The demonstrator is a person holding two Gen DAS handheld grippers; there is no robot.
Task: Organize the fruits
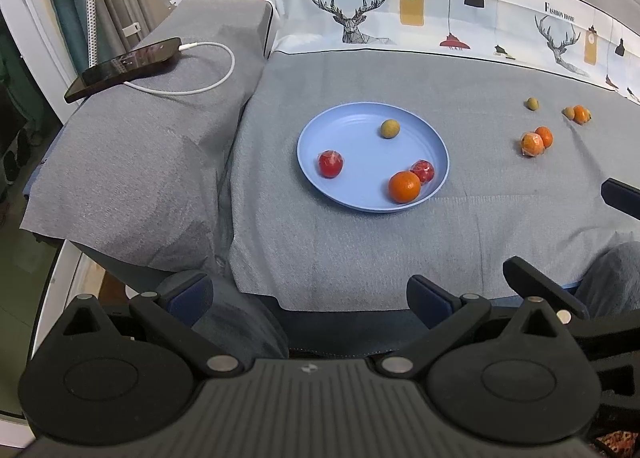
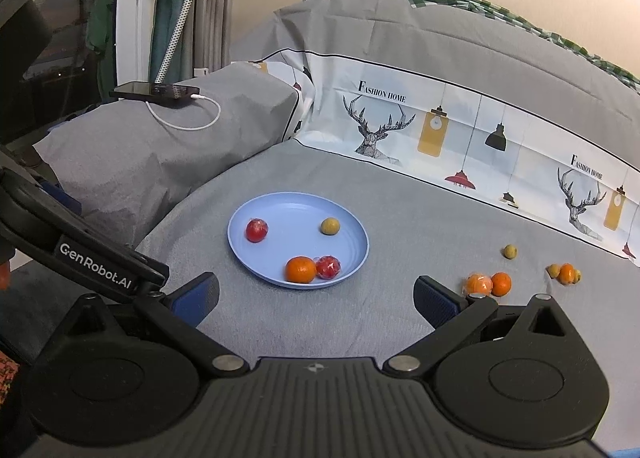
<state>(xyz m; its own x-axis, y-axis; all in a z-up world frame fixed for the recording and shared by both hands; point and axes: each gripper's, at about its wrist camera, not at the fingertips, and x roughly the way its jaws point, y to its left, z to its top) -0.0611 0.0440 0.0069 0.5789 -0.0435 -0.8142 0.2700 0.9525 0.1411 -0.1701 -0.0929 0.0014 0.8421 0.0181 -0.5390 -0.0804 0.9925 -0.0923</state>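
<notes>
blue plate [image 1: 316,130] on the grey bed cover [image 1: 360,250], near mid-bed, holding an orange [image 1: 404,187], two red wrapped fruits [image 1: 330,164] and one small olive-green fruit [image 1: 390,128]. loose fruit lying well to the right of the plate toward the bed's patterned far border: a wrapped orange [image 2: 477,284] touching a bare orange [image 2: 501,283], a lone green fruit [image 2: 510,251], and a small cluster [image 2: 565,273] beyond. judged light, round and prone to rolling on the soft cover; film wrap likely slippery, skins easily bruised; best taken across the widest part with gentle pressure. left tongs [image 1: 308,294] spread wide and empty, held back at the bed's near edge, plate well ahead. right tongs [image 2: 316,298] likewise agape and empty, the orange pair just beside the right finger pad [image 2: 434,300], apart from it. phone [image 1: 124,68] and cable on the pillow, left.
</notes>
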